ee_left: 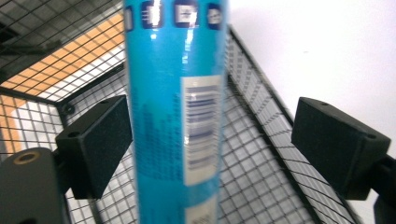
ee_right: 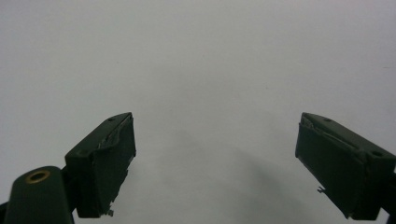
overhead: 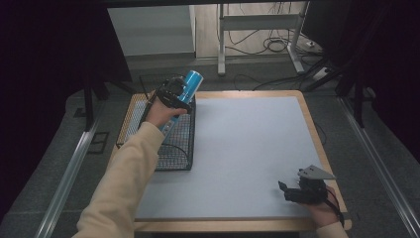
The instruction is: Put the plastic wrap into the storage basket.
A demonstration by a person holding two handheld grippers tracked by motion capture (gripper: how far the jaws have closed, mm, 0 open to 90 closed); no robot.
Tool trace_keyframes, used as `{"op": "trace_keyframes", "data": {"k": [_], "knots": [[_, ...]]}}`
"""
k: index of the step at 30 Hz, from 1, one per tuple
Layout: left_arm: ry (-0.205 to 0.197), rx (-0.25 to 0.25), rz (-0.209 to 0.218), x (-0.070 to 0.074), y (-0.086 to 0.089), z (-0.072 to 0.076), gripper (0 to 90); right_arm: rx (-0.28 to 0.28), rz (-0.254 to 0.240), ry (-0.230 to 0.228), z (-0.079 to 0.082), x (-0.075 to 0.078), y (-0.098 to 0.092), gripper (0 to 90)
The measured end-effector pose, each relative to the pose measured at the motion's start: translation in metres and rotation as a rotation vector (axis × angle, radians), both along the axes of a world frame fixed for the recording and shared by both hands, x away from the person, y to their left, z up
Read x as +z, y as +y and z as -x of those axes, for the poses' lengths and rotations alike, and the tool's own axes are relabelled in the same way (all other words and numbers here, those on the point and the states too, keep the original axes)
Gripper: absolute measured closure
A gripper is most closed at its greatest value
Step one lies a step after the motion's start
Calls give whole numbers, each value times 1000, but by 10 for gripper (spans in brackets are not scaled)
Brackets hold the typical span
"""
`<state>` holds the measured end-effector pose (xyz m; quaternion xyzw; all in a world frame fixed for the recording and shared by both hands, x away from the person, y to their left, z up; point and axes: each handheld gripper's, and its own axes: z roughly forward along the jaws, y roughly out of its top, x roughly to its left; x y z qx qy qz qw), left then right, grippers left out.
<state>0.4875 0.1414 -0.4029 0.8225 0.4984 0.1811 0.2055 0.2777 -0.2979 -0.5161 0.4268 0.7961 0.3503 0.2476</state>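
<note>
left gripper open around blue can over basket

left gripper (ee_left: pixel 210 149) has its jaws spread; the blue can (ee_left: pixel 175 116) stands between them, right pad clear of it, above the wire basket (overhead: pixel 173 148). right gripper (overhead: pixel 292 191) rests open and empty on the grey mat (overhead: pixel 247 144).

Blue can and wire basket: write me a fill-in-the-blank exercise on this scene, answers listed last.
1. The can standing between the left gripper's jaws is coloured ____.
2. The black basket is made of wire ____.
3. The right gripper has its jaws ____ above the bare grey mat.
4. In the high view, the basket sits at the mat's ____ edge.

Answers: blue; mesh; open; left
</note>
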Motion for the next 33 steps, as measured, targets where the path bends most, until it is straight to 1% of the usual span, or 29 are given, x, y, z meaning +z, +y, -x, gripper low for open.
{"op": "trace_keyframes", "data": {"k": [4,8,11,16,17,19,22,23,24,27,30,33], "knots": [[-23,-19,29,2,-2,12,127,2,-1,0,0,0,1,123],[-28,-47,47,7,-3,22,124,4,0,0,-1,0,2,123],[-44,-71,66,12,-4,33,124,10,0,-4,-1,1,2,123],[-63,-103,82,20,-8,49,122,8,-2,-3,-2,1,1,123],[-78,-110,92,23,-9,54,122,8,-2,-4,-2,1,1,123],[-90,-130,102,28,-11,61,124,9,-3,-5,-1,1,2,123],[-106,-173,121,34,-17,74,124,9,-2,-6,-1,1,2,123],[-112,-190,137,36,-21,79,125,9,-1,-6,-1,2,3,123],[-115,-199,144,36,-23,83,126,8,-1,-7,-1,2,3,123],[-128,-258,161,38,-34,99,128,4,-1,-10,0,2,2,124],[-130,-309,186,38,-46,115,127,1,-3,-11,0,2,2,124],[-126,-349,207,34,-56,129,129,2,0,-11,0,2,2,124]]}}
